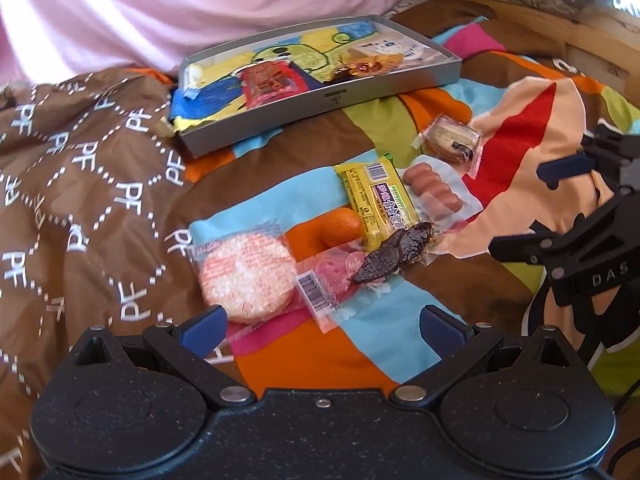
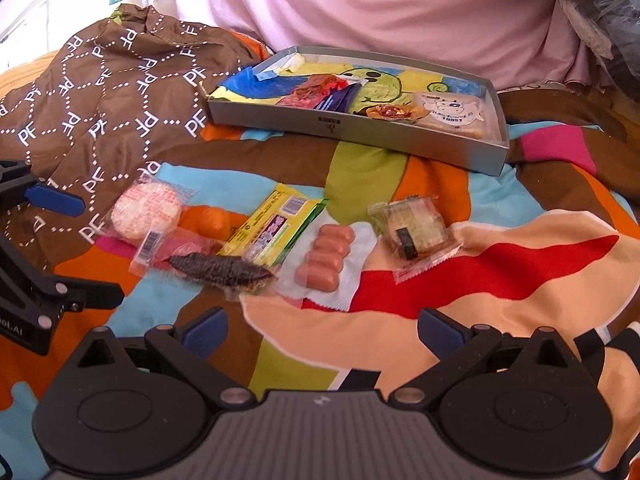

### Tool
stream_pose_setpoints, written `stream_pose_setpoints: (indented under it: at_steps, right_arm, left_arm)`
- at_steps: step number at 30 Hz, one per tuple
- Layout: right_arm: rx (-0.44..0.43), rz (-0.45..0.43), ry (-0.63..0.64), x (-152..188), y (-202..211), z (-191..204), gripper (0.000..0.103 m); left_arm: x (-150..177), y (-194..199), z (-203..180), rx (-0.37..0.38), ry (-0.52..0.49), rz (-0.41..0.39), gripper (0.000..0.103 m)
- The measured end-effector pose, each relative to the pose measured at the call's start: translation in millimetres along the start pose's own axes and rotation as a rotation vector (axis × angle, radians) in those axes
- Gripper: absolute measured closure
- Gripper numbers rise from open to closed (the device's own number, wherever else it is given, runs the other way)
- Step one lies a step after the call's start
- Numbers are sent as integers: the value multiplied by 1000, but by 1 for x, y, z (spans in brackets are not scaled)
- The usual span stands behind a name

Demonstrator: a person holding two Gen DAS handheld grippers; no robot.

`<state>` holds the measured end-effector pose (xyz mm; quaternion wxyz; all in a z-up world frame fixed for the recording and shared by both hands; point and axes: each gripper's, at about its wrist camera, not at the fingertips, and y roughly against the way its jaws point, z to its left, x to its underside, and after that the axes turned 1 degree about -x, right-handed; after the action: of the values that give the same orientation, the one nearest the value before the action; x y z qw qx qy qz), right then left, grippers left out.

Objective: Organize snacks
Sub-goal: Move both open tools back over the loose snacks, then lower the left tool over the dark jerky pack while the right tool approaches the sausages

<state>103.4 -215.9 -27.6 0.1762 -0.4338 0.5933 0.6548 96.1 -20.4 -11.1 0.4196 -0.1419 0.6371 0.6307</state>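
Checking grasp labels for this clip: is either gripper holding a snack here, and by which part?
Nothing is held. The left gripper and right gripper are both open and empty above the blanket; the snacks lie untouched.

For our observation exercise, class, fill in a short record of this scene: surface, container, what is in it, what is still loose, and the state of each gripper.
surface: patchwork blanket
container: grey tray, at the far side
in tray: toast packet, red snack packet, wrapped sweet
loose on blanket: rice cracker, orange, yellow bar, sausages, dark dried snack, wrapped biscuit
left gripper: open, empty
right gripper: open, empty
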Motion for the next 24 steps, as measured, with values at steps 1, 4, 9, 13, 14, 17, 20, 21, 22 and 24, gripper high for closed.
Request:
stream_pose_setpoints:
  at_steps: [1, 4, 9, 13, 14, 17, 20, 21, 22, 24]
  right_arm:
    - [1, -1, 0, -1, -1, -1, 0]
    - [8, -9, 21, -5, -6, -2, 0]
    - [26, -22, 64, -11, -15, -4, 0]
    - [24, -22, 62, -14, -22, -9, 0]
    - [23, -21, 57, -15, -24, -11, 0]
    - [21, -5, 29, -16, -29, -17, 0]
    - [7, 10, -21, -16, -33, -26, 0]
    - [1, 15, -37, -17, -34, -29, 0]
    - [-4, 20, -54, -17, -36, -32, 0]
    - [-8, 23, -73, -17, -39, -37, 0]
  left_arm:
    - [-2, -2, 0, 7, -9, 4, 1]
    - [-4, -7, -1, 21, -35, 21, 1]
    - [-9, -14, -7, 29, -106, 26, 1]
    - [-14, -19, -10, 24, -146, 18, 1]
    - [-16, -20, -11, 15, -158, 15, 1]
    - [-22, -25, -12, -12, -191, 6, 1]
    - [-26, -29, -13, -21, -229, 0, 1]
    - [-27, -31, -14, -21, -247, -3, 1]
    - [-28, -33, -14, -20, -265, -6, 1]
    - [-30, -37, -17, -11, -305, -10, 1]
